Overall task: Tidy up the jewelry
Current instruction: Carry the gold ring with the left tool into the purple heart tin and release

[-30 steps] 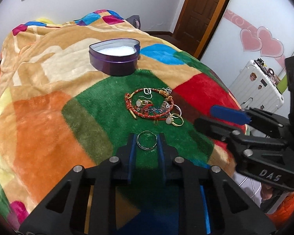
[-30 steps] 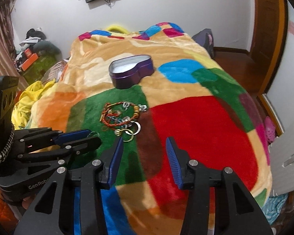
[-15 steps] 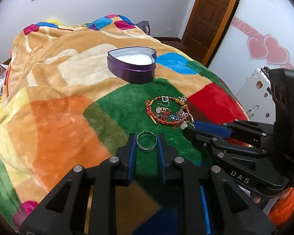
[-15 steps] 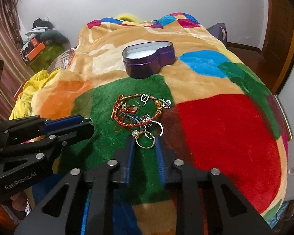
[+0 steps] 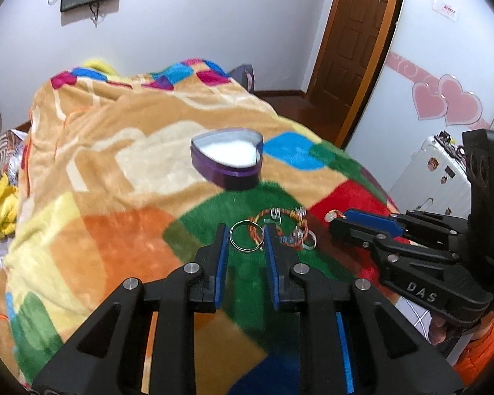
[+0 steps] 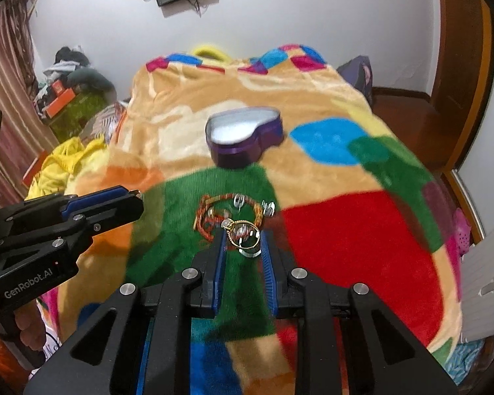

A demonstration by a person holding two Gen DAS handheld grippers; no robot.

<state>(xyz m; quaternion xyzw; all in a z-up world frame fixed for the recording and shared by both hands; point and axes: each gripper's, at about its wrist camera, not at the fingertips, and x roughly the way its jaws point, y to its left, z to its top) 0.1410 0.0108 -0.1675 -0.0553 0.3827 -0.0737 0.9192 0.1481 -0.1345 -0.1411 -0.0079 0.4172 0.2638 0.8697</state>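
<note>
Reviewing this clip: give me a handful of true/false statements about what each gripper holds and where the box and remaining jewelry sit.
1. The left gripper holds a plain silver ring between its fingers. True.
2. The right gripper is open with nothing in it. False: it is shut on a gold ring with a stone.
3. The heart-shaped purple box has its lid on. False: it is open, showing a white lining.
4. A red-and-orange bracelet lies on the green patch of the blanket. True.
5. The box lies nearer the grippers than the jewelry pile. False: it lies beyond the pile.
</note>
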